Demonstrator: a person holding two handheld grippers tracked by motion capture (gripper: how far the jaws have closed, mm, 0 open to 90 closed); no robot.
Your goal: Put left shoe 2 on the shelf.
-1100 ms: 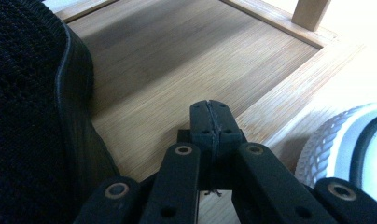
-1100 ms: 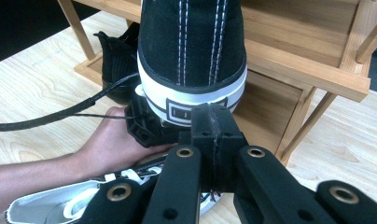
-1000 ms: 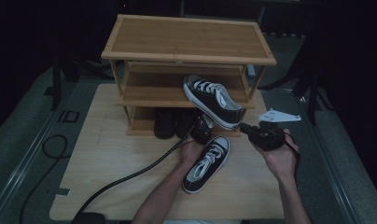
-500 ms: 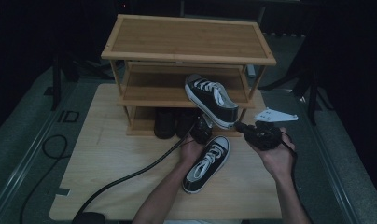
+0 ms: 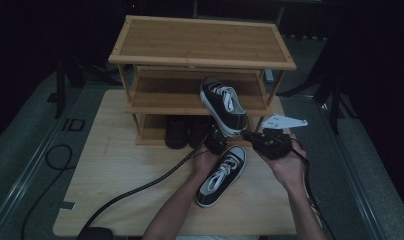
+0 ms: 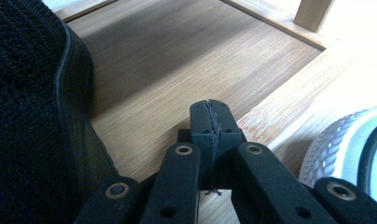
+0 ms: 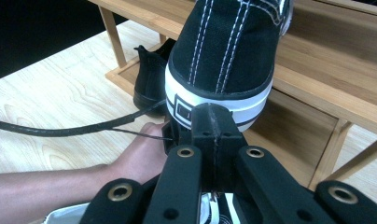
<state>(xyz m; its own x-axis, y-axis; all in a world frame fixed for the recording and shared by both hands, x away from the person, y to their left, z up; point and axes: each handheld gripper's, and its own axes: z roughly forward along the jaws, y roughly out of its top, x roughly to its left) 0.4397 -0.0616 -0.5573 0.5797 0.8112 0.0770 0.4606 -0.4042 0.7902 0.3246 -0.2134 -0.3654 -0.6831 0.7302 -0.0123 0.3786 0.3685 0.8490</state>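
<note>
Since the earlier frame, right gripper [image 5: 247,134] has carried the black sneaker [image 5: 223,104] slightly farther over the rack's middle shelf [image 5: 155,95]; its jaws look closed at the heel. Left gripper [image 6: 210,117], jaws closed and empty, rests by the second sneaker [image 5: 222,173] near the table's front edge.

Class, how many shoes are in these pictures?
4: one black-and-white canvas sneaker lifted at the middle shelf, its mate on the table, two dark shoes on the bottom shelf. Others may be hidden.
</note>
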